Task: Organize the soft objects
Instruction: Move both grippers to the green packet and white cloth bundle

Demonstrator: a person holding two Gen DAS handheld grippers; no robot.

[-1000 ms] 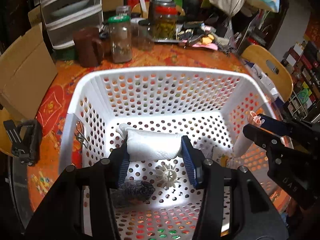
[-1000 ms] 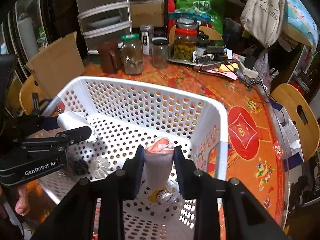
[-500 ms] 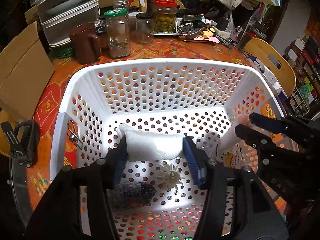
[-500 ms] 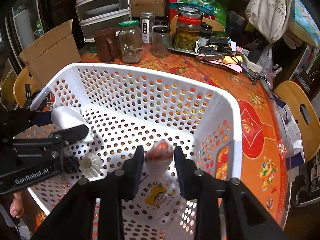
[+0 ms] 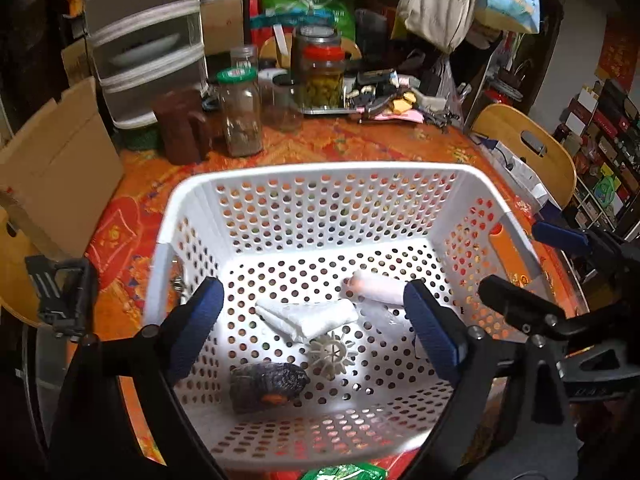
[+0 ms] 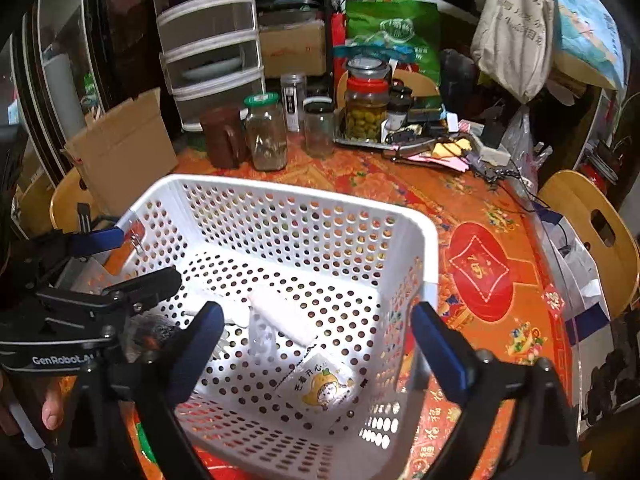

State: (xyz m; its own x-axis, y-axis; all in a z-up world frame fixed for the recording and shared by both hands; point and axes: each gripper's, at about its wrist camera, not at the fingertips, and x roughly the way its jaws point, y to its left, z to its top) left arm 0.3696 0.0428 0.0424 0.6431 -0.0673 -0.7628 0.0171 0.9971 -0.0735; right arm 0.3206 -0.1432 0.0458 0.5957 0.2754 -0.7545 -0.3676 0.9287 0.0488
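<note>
A white perforated basket (image 5: 320,170) (image 6: 430,240) stands on the table. Inside lie a folded white cloth (image 5: 308,318), a pale rolled cloth with a pink end (image 5: 376,286) (image 6: 282,314), a dark fuzzy item (image 5: 266,386) (image 6: 150,330), a white spoked plastic piece (image 5: 332,354) and a cartoon-printed packet (image 6: 322,382). My left gripper (image 5: 314,328) is open and empty above the basket's near left side. My right gripper (image 6: 318,344) is open and empty above its right side.
Glass jars (image 5: 240,114) (image 6: 366,104), a brown mug (image 6: 222,136), a drawer unit (image 5: 144,46) and clutter crowd the table's far side. Cardboard (image 5: 56,168) stands left. Wooden chairs (image 5: 528,148) (image 6: 592,220) sit right. A black clamp (image 5: 62,300) lies beside the basket.
Both grippers opened and pulled up and back. The white cloth dropped from the left gripper and the rolled cloth from the right; both now lie on the basket floor.
</note>
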